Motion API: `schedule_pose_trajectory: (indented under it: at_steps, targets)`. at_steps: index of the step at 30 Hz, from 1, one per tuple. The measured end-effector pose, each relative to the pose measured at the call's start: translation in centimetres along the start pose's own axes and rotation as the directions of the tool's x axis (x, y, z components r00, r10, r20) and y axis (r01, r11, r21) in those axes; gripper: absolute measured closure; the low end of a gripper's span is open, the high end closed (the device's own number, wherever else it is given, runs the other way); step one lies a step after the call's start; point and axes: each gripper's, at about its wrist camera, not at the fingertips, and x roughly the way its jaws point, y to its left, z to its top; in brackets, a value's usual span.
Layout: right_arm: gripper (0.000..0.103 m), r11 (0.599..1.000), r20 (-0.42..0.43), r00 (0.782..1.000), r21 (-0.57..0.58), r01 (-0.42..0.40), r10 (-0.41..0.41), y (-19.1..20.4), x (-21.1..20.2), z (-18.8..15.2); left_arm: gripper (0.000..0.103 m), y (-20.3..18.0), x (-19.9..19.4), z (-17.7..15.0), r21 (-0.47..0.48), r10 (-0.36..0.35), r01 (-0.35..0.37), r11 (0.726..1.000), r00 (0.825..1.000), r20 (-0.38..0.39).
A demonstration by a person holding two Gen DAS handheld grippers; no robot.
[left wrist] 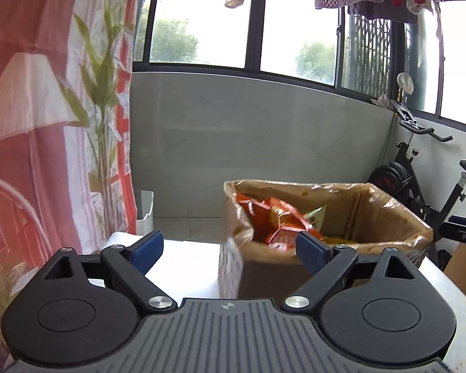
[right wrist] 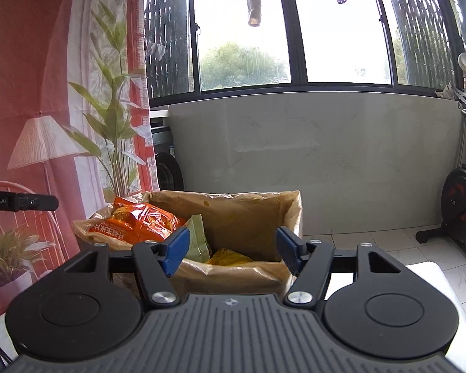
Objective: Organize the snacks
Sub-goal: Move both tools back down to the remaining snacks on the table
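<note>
White lettering "nRobot.AI" on black bar (right wrist: 18, 202) at left edge of right wrist view; start of word cut off by frame.

White Chinese characters on orange snack bag (right wrist: 139, 222) at left side of cardboard box (right wrist: 290, 214); row runs along bag's lower front edge, too small and skewed to read reliably.

Small star-like emblem on ribbed grey gripper body (right wrist: 231, 303), no letters.

Left wrist view: print on orange bag (left wrist: 279, 220) blurred, unreadable.
</note>
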Motion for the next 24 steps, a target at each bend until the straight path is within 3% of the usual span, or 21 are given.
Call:
schedule_pose_trajectory:
  at_steps: [9, 14, 16, 24]
  targets:
    - [0.038, 0.996, -0.098, 0.992, 0.047, 0.082, -0.078, -0.5, -0.7, -6.0, 0.011, 3.0, 1.9, -5.6, -0.168, -0.001, -0.023, 0.985, 0.990, -0.142]
    - [0.040, 0.996, -0.184, 0.982, 0.060, 0.059, -0.047, 0.6, 0.7, -9.1, 0.011, 3.1, 3.1, -7.2, -0.161, -0.007, -0.022, 0.987, 0.984, -0.176]
    - [0.045, 0.996, -0.228, 0.973, 0.069, 0.051, -0.034, 0.8, 1.6, -10.2, 0.011, 3.4, 3.4, -7.3, -0.159, -0.013, -0.017, 0.987, 0.983, -0.183]
    - [0.044, 0.986, -0.406, 0.914, 0.144, 0.083, -0.017, 0.2, 4.3, -14.4, 0.011, 3.1, 4.2, -8.6, -0.141, -0.027, -0.003, 0.990, 0.978, -0.208]
